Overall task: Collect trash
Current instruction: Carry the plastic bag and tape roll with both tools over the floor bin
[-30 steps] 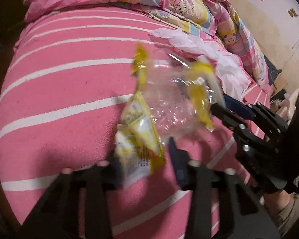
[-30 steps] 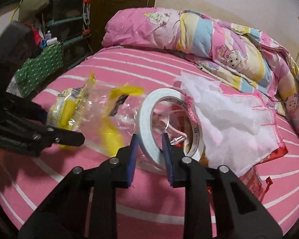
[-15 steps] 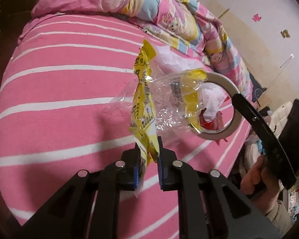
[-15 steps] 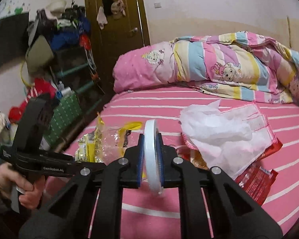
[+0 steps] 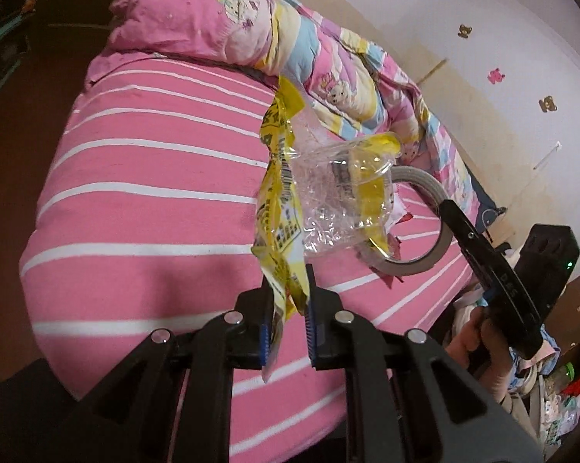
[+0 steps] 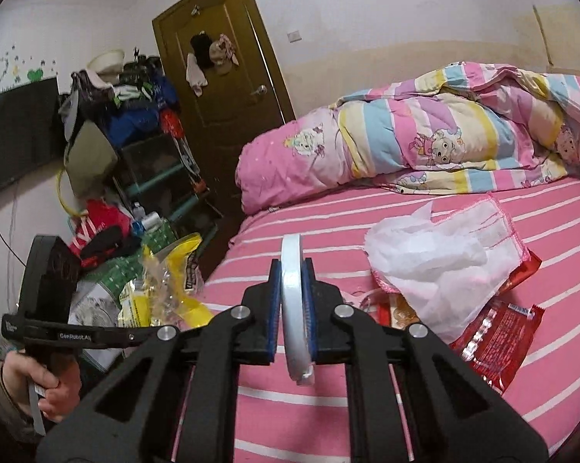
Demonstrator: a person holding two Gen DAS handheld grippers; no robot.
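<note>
Your left tongs point(image 5: 286, 308) are pinching the lower edge of a yellow and clear plastic wrapper point(image 5: 290, 193); the grip sits at one end, so the rest of the wrapper stands up and fans out above the fingers, clear of the bed point(image 5: 143, 193). That hold appears chosen to lift the wrapper whole, not to crumple it.

Your right tongs point(image 6: 292, 301) are pressed onto a roll of tape point(image 6: 293, 293), clamped across its flat sides so the ring stands on edge between the blue pads point(image 6: 273, 308); the roll hangs free of the bed, with its lower arc below the fingers. In the left view the same roll point(image 5: 425, 239) shows just behind the wrapper, so your two loads are carried close together, probably toward one bin; no bin is visible.

Uncollected items lie on the striped sheet to your right: a crumpled white plastic bag point(image 6: 436, 262) resting on a pink-edged white cloth point(image 6: 494, 223), and red snack wrappers point(image 6: 498, 339) partly under them. The rolled quilt point(image 6: 425, 142) lies along the far side, well apart from the trash.
</note>
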